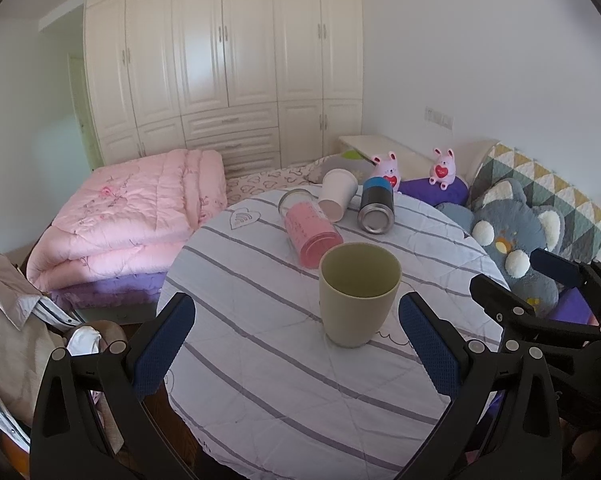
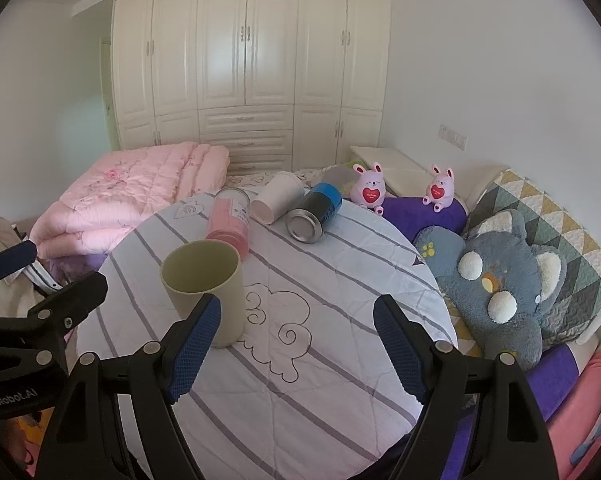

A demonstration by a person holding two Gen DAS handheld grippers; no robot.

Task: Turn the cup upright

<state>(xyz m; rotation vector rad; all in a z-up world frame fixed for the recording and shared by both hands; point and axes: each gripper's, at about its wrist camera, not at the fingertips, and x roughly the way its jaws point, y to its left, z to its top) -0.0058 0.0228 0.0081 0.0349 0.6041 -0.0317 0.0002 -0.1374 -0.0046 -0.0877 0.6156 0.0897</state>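
An olive-green cup (image 1: 358, 294) stands upright, mouth up, on the round table with a striped cloth (image 1: 260, 360); it also shows in the right wrist view (image 2: 206, 286). Behind it lie three cups on their sides: a pink glass (image 1: 310, 234), a white cup (image 1: 337, 194) and a steel cup with a blue band (image 1: 376, 206). My left gripper (image 1: 296, 342) is open and empty, just in front of the green cup. My right gripper (image 2: 296, 344) is open and empty, to the right of the green cup, its left finger (image 2: 196, 344) overlapping it in view.
A folded pink quilt (image 1: 132, 216) lies on the bed at left. Two pink bunny toys (image 2: 368, 188) and a grey plush cushion (image 2: 496, 280) sit at right. A shirt (image 1: 16, 320) hangs at the left. A white wardrobe (image 1: 220, 60) stands behind.
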